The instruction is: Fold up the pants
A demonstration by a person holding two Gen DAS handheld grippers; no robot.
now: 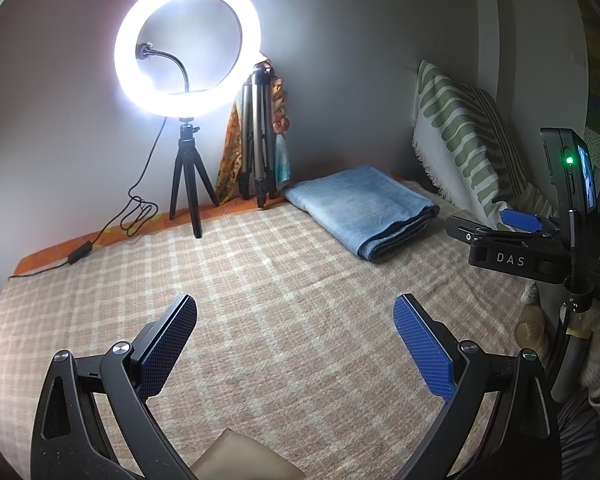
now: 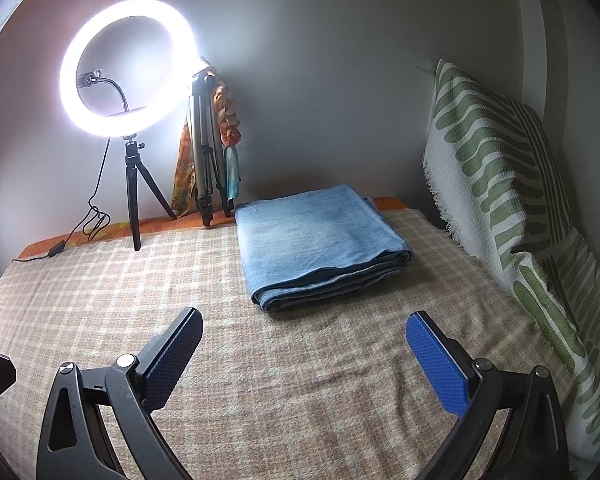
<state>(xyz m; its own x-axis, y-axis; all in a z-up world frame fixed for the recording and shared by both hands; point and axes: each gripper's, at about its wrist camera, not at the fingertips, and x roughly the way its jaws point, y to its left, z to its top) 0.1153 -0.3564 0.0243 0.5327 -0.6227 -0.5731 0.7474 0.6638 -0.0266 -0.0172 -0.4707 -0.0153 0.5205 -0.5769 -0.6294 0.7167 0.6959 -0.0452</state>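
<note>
Light blue denim pants (image 2: 320, 240) lie folded into a neat rectangular stack on the beige checked bed cover (image 2: 260, 380), toward the far side; they also show in the left wrist view (image 1: 364, 208). My left gripper (image 1: 296, 316) is open and empty, hovering over bare cover well short of the pants. My right gripper (image 2: 306, 332) is open and empty, just in front of the folded stack's near edge. The right gripper also shows from the side in the left wrist view (image 1: 512, 236), to the right of the pants.
A lit ring light on a small black tripod (image 2: 134, 200) stands at the far left, its cable (image 2: 60, 246) trailing along the bed edge. A folded silver tripod with scarves (image 2: 206, 152) leans on the wall. A green-and-white patterned pillow (image 2: 500, 168) lines the right side.
</note>
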